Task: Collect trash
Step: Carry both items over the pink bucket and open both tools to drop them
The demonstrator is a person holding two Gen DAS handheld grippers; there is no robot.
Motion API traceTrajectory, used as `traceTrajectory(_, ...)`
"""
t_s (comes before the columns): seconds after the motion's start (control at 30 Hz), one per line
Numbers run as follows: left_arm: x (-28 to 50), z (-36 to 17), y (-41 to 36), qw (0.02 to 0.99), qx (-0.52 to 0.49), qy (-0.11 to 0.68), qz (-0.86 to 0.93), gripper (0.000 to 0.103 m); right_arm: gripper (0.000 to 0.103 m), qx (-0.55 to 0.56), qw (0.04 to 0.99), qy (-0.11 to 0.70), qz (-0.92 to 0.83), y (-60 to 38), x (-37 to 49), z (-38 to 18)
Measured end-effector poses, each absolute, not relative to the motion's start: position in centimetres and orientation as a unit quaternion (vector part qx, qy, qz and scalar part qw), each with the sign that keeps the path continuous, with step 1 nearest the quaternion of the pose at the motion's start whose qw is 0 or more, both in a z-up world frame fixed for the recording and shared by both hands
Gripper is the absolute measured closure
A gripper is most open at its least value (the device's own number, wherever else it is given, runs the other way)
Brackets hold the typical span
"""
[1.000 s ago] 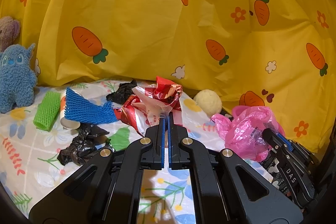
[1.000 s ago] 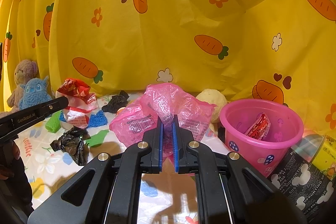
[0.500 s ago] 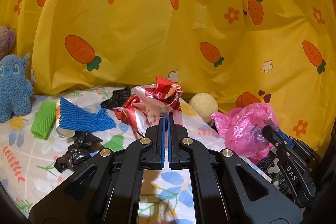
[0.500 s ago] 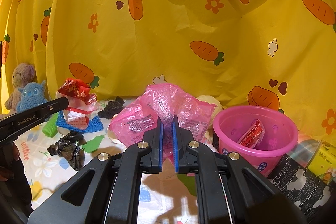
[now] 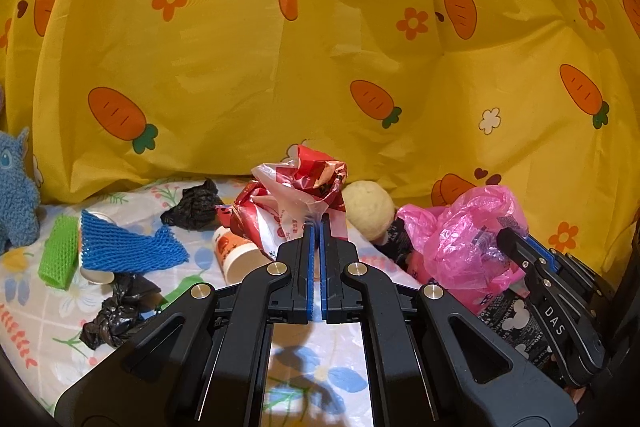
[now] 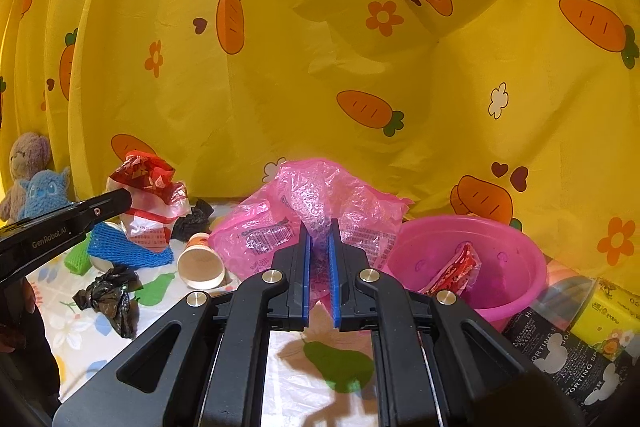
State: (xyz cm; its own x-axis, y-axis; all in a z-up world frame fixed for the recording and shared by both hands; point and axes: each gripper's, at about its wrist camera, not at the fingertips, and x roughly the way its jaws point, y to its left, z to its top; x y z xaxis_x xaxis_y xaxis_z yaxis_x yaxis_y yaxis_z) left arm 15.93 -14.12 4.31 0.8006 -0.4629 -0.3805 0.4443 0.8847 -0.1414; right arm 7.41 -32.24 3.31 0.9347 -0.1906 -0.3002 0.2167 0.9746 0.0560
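A yellow curtain (image 6: 320, 47) printed with carrots and flowers hangs behind a counter (image 6: 288, 379) covered in a white cloth with fruit and flower prints. We take the pink bucket (image 6: 500, 307) as our landmark: it stands at the right of the counter, just in front of the curtain, with a red wrapper (image 6: 456, 267) leaning inside it.

Our right hand-held gripper (image 6: 319, 227) has its jaws closed to a narrow gap on a crumpled pink bag (image 6: 320, 195), which it holds up just left of the bucket, clear of the cloth. Our left hand-held gripper (image 5: 315, 225) is pinched fully closed on a red-and-white bag (image 5: 298, 191), held up well left of the bucket.

Between the two bags, a paper cup (image 6: 200, 263) lies on its side with its mouth toward us. Further left of the bucket lie a blue net (image 6: 124, 251), a green net (image 5: 59, 255) and two black bags, one near the curtain (image 6: 194, 217) and one nearer us (image 6: 112, 295). A cream ball (image 5: 368, 203) sits by the curtain, behind the pink bag. Far left of the bucket, a blue plush (image 6: 44, 189) and a brown plush (image 6: 28, 155) sit against the curtain. Right of the bucket, touching it, lies a black pack (image 6: 568, 351) with white print, and beyond that a yellow box (image 6: 608, 315)
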Motion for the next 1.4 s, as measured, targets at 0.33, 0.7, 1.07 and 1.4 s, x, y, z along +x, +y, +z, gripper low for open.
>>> traceTrajectory(0.33, 17.1, 5.8, -20.6, 0.932, -0.013, 0.189, -0.309, 0.102, 0.094, 0.048, 0.973, 0.127, -0.187, -37.8, 7.3, 4.4)
traceTrajectory(0.7, 18.9, 4.9, -29.7, 0.906, 0.006, 0.193, -0.376, 0.102, 0.094, 0.061, 0.954, 0.136, -0.259, -43.8, 8.2, 3.2)
traceTrajectory(1.07, 20.1, 2.1, -34.8, 0.886, 0.026, 0.211, -0.411, 0.102, 0.094, 0.063, 0.944, 0.147, -0.288, -46.7, 8.6, 1.6)
traceTrajectory(1.4, 20.7, 0.4, -37.0, 0.873, 0.032, 0.222, -0.434, 0.102, 0.094, 0.067, 0.940, 0.159, -0.293, -47.7, 9.1, 0.6)
